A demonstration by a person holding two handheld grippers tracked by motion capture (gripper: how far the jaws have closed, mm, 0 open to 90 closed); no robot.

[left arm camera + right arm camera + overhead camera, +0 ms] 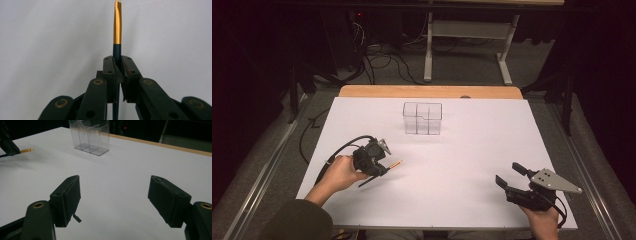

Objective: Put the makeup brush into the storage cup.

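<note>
A thin dark brush or pen with a gold band near its tip sticks out forward from my left gripper, whose jaws are shut on its dark shaft. In the high view that left gripper is low over the left part of the white table sheet, and the pen points right. My right gripper rests near the front right edge, jaws wide open and empty. A clear plastic compartment holder stands at the back centre, also seen from the right gripper view.
The wooden table edge runs along the far side of the sheet. Beyond it are cables and a white desk frame on the dark floor. Open white surface lies between the two grippers and the holder.
</note>
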